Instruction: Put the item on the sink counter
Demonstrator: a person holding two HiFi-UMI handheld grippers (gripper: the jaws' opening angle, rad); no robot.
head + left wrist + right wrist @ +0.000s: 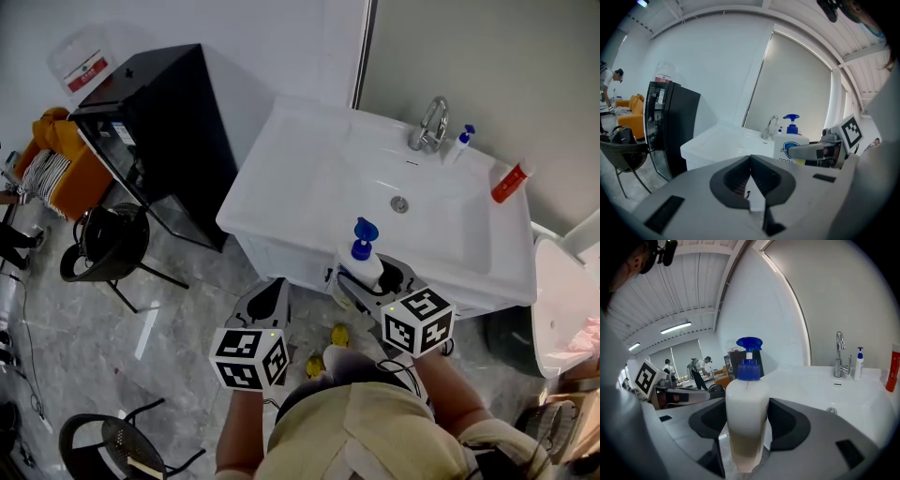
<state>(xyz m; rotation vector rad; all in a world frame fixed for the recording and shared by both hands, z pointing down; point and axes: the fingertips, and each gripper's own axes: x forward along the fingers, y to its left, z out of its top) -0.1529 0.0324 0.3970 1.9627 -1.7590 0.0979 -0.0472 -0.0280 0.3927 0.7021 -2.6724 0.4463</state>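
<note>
Grey right gripper (747,439) clamps bottle (746,399) at counter's (300,187) front edge; left gripper (751,161) pinched together, empty. Bottle white, blue pump.

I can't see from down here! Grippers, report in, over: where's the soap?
Right gripper shut on soap bottle, upright, at front edge of sink counter. Left gripper shut, empty. Small bottle, red tube far back.

Bright, even light falls on my white sink counter (300,178), and its surface nearly washes out. Left of it, the black cabinet (178,122) throws a soft shadow on the wall. Both gripper views bend strongly toward dark round edges; the far background seems slightly blurred.
</note>
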